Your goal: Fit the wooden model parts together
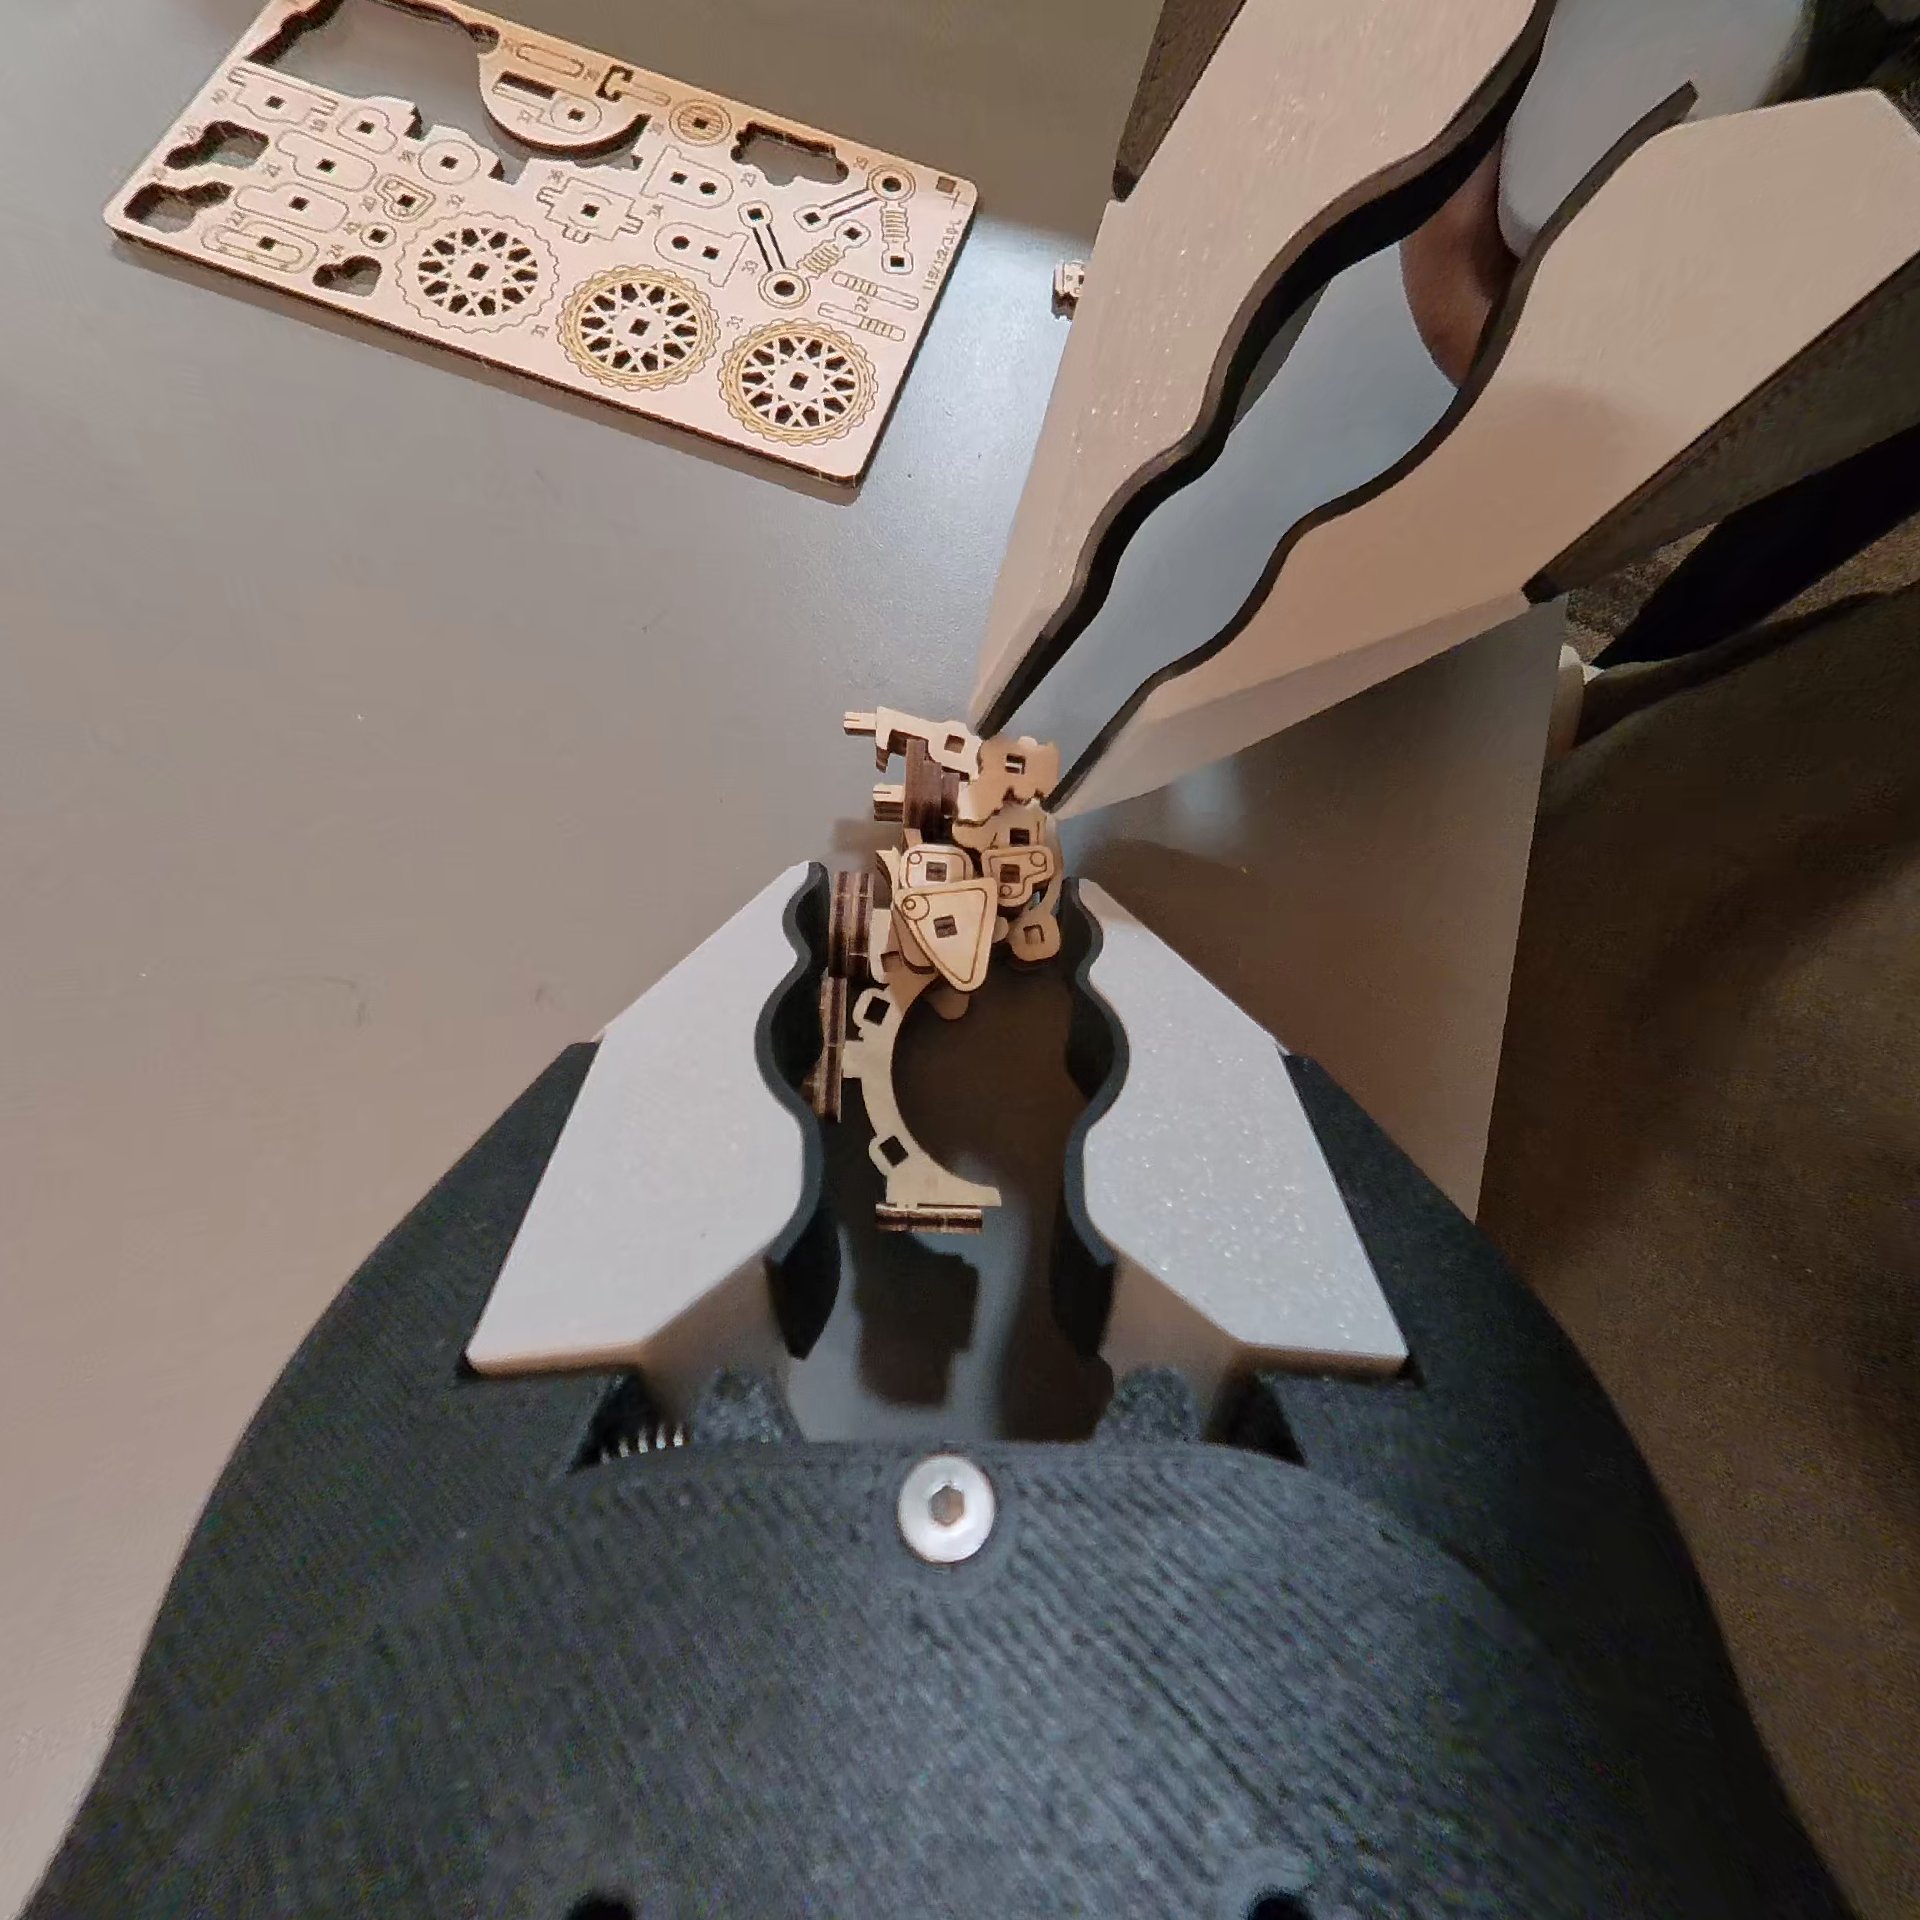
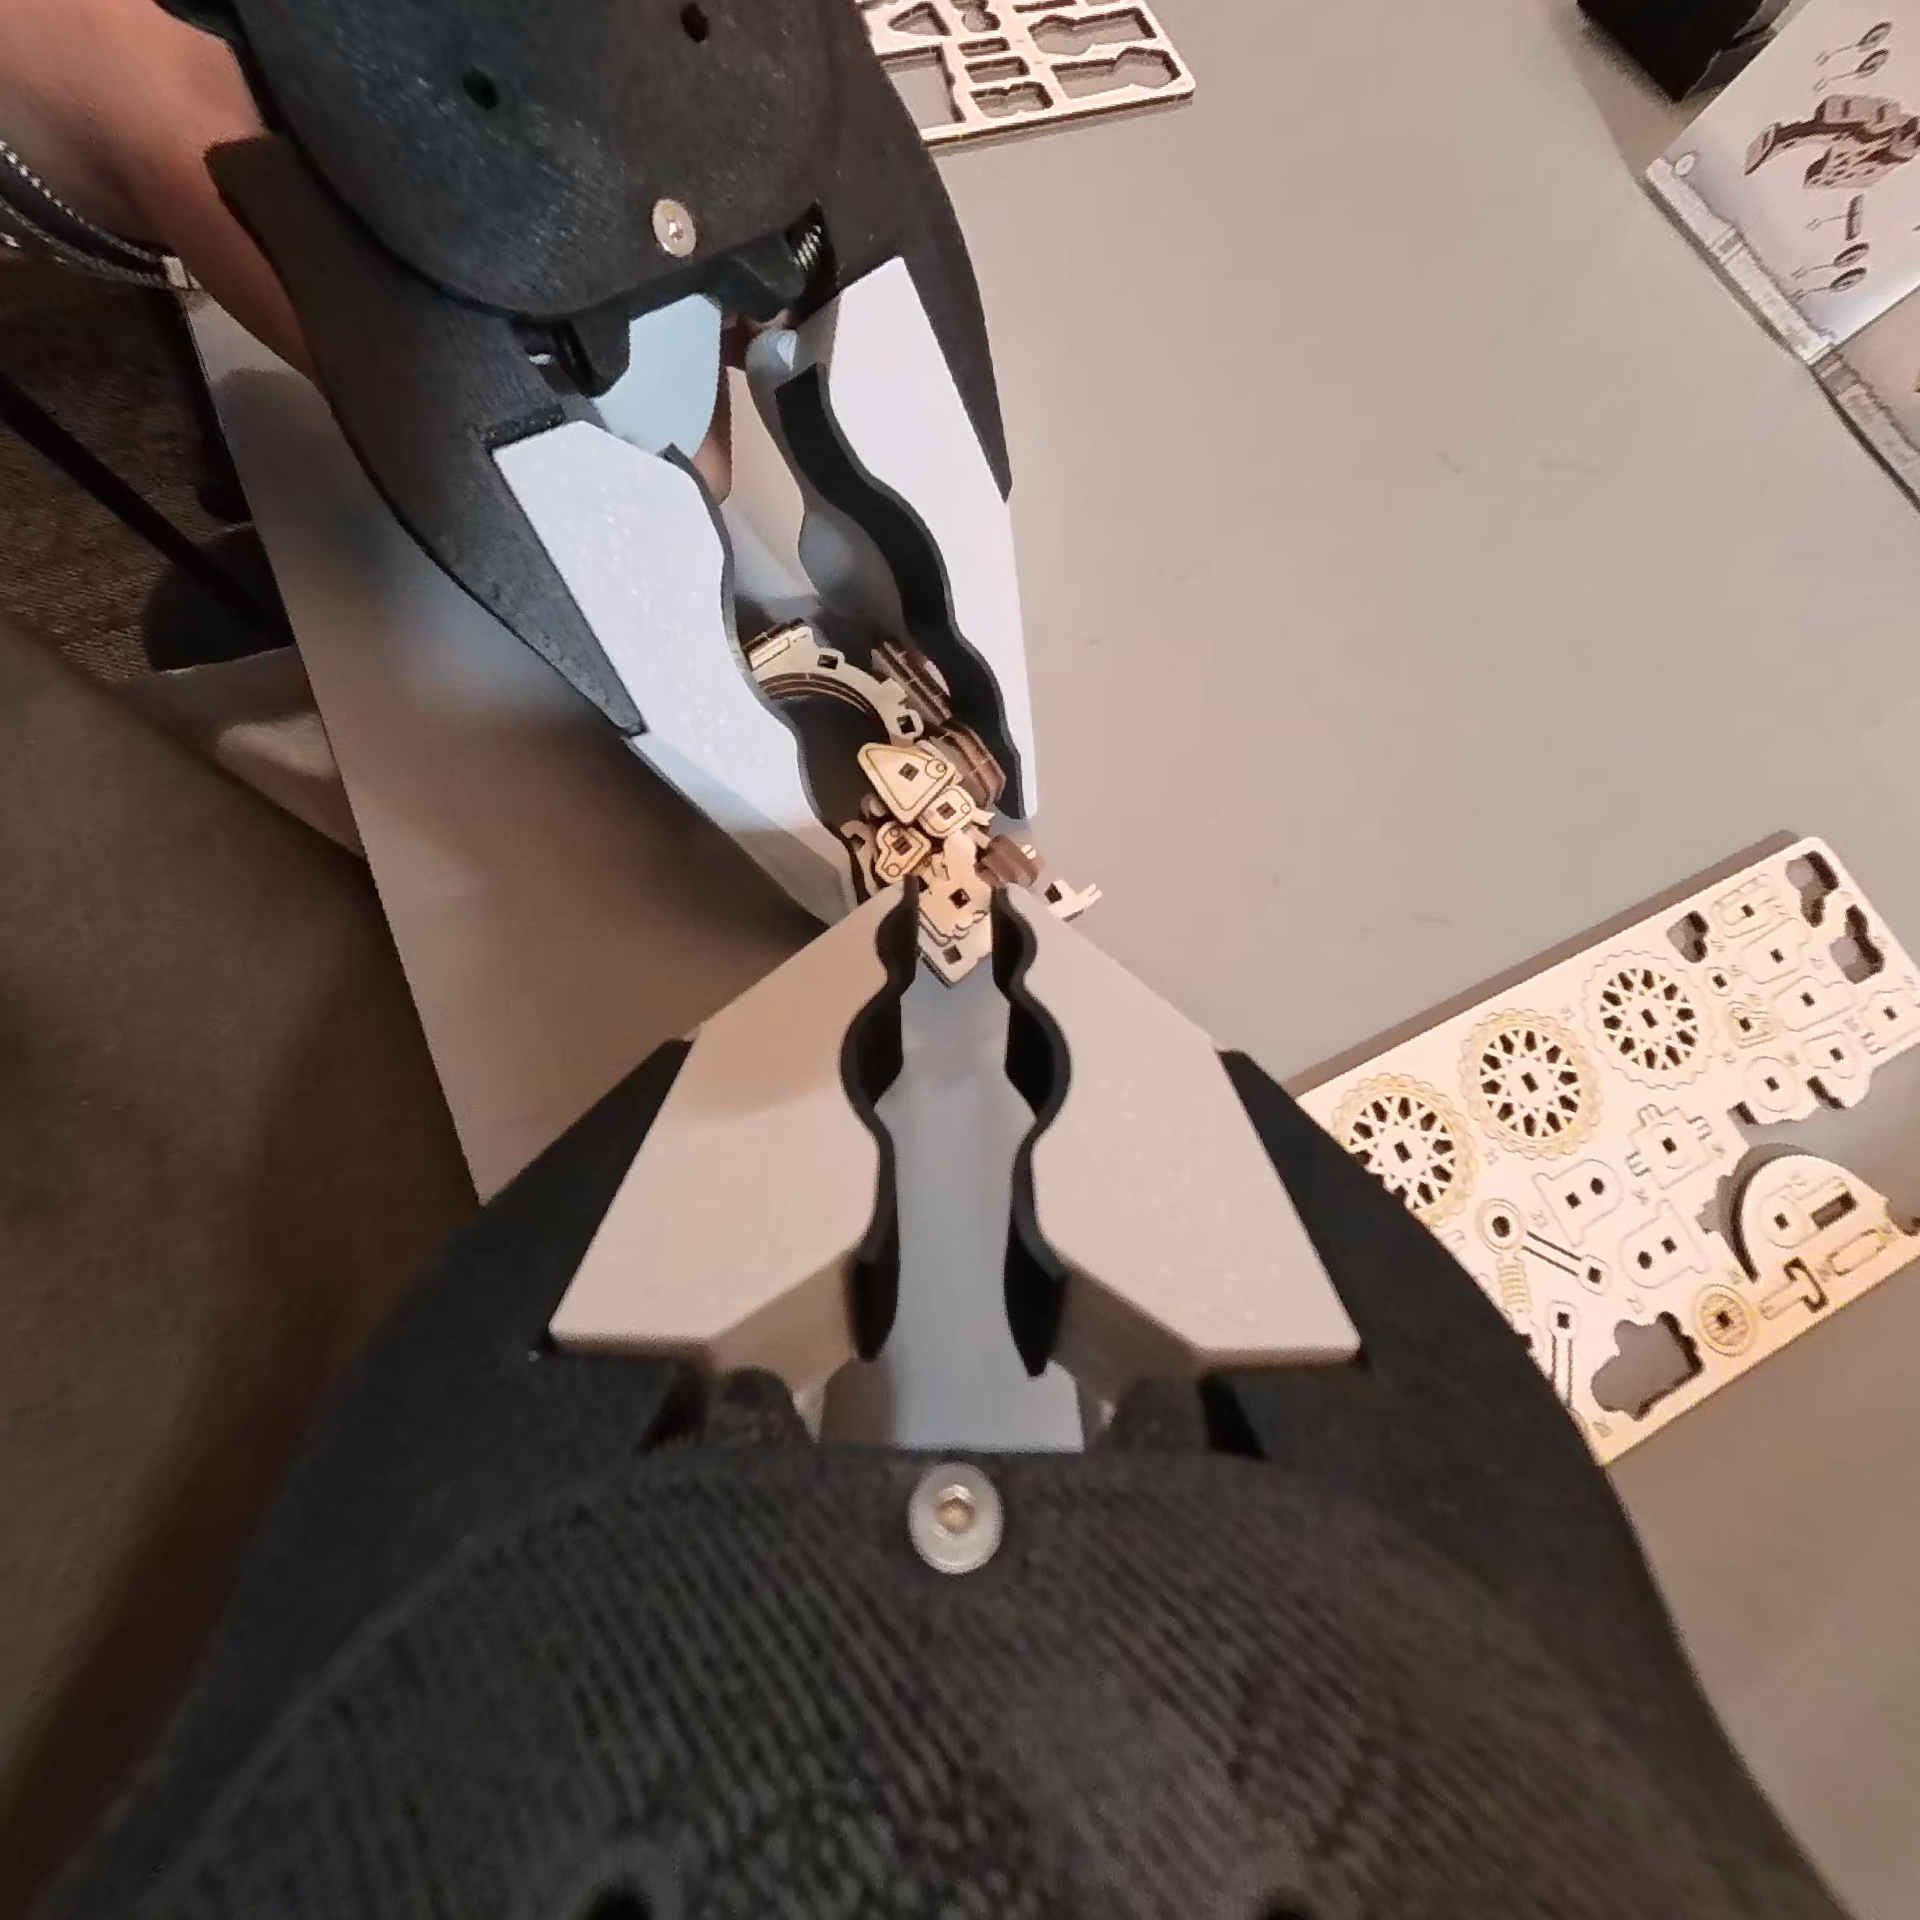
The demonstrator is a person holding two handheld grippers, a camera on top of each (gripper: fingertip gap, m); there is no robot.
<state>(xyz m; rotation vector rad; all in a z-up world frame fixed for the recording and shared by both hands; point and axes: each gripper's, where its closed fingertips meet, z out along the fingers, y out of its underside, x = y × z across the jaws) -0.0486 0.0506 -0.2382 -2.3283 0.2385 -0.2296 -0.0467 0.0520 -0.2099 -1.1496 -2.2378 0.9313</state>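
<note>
Left wrist view: the left gripper [image 1: 940,914] is seen clenched on one wooden model assembly [image 1: 940,935], which is pinched between its two fingers; a curved arc piece with square holes hangs down inside the gap. The right gripper [image 1: 1023,764] is seen entering from upper right, its two fingertips closed on one small wooden part [image 1: 1013,774] at the top of the assembly. Both are held above the grey table [image 1: 416,727], close to its edge.

One wooden parts sheet [image 1: 540,223] is noted lying flat on the table, well apart to the upper left. Three spoked wheels are counted still uncut in it; several openings are already vacated.

Right wrist view: the right gripper [image 2: 956,925] is confirmed clamped on the small part [image 2: 951,914], which touches the assembly [image 2: 904,790] held by the left gripper [image 2: 920,821] opposite. The same parts sheet [image 2: 1621,1091] is seen at right with three wheels. A second parts sheet [image 2: 1039,73] is recorded at the top edge, partly hidden. One instruction booklet [image 2: 1808,208] is seen at upper right.
</note>
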